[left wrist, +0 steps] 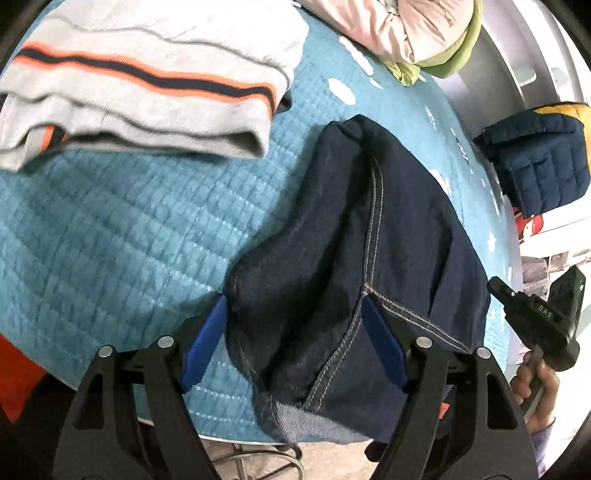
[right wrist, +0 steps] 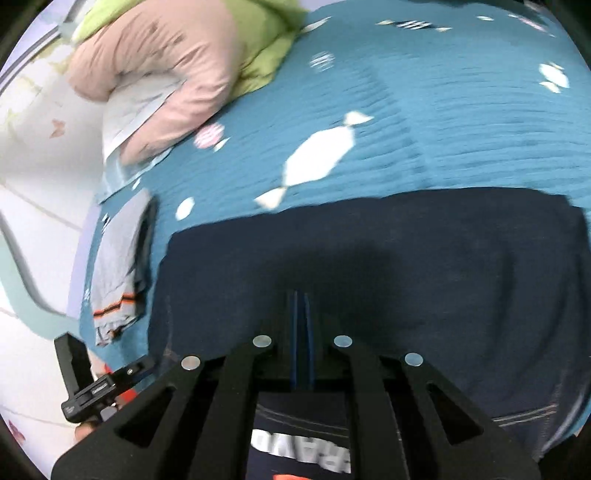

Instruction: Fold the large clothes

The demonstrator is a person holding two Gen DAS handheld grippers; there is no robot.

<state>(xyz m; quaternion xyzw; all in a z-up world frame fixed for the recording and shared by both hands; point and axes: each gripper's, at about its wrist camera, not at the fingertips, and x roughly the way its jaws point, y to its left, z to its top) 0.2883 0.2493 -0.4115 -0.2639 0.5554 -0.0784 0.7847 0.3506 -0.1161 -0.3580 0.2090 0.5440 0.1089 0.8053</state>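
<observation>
place: home bedroom | evidence: quilted teal bedspread, rolled duvet

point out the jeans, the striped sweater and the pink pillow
jeans (left wrist: 406, 229), left wrist view, on the leg panel right of the seam
striped sweater (left wrist: 147, 107), left wrist view, on the grey knit below the stripe
pink pillow (right wrist: 159, 70), right wrist view, on its puffy middle

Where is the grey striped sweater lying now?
The sweater lies folded on the teal quilt, upper left in the left wrist view, left of the dark jeans and of the pink bedding.
</observation>
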